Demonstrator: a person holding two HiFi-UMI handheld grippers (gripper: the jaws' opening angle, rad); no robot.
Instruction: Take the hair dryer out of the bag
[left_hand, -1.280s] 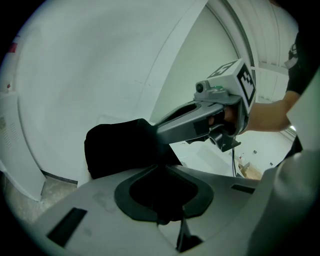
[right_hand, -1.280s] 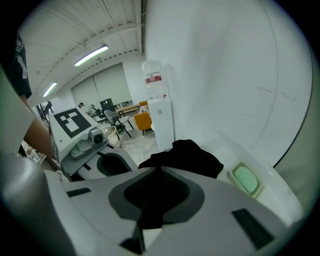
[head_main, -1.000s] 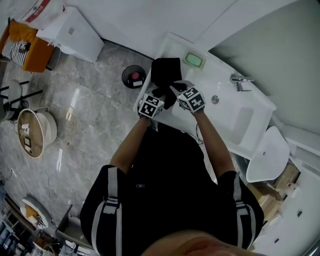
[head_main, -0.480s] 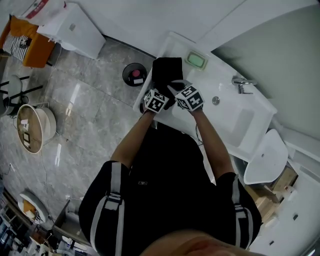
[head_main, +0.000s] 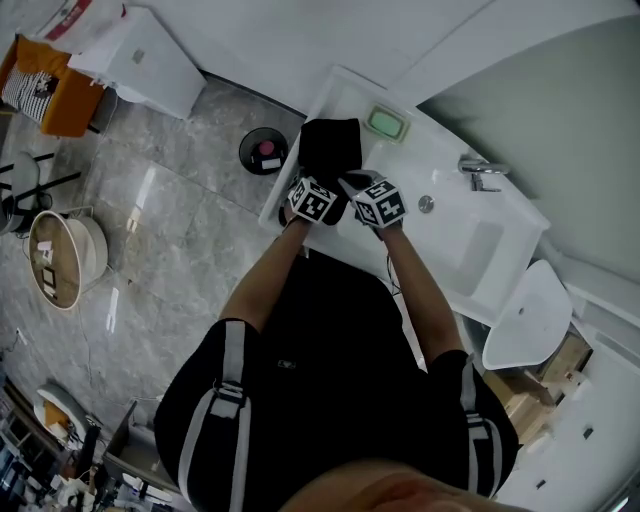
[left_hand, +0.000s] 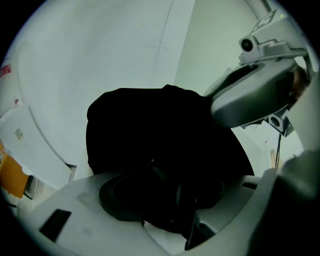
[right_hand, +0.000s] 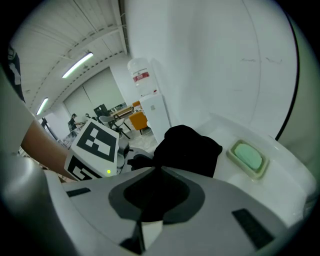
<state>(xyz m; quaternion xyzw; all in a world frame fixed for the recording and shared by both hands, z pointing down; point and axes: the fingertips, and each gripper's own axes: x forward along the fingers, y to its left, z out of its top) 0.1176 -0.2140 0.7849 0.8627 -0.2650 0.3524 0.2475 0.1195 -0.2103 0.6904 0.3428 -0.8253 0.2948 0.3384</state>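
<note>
A black bag (head_main: 330, 148) lies slumped on the white counter (head_main: 340, 95), left of the sink. The hair dryer does not show; only dark folds are visible. My left gripper (head_main: 326, 184) is at the bag's near edge, and its jaws are opening. In the left gripper view they stand wide around black material (left_hand: 150, 145), with the pads clear of it. My right gripper (head_main: 353, 181) is beside it on the right. In the right gripper view its jaws (right_hand: 155, 172) are shut on a pinch of the black bag (right_hand: 187, 147).
A green soap dish (head_main: 388, 122) sits just right of the bag. Further right are the sink basin (head_main: 470, 245) and its tap (head_main: 478, 168). A round black bin (head_main: 262, 150) stands on the floor left of the counter's end.
My left gripper has moved in from the counter's edge, closer to the bag. The right gripper has stayed at the bag's near edge.
</note>
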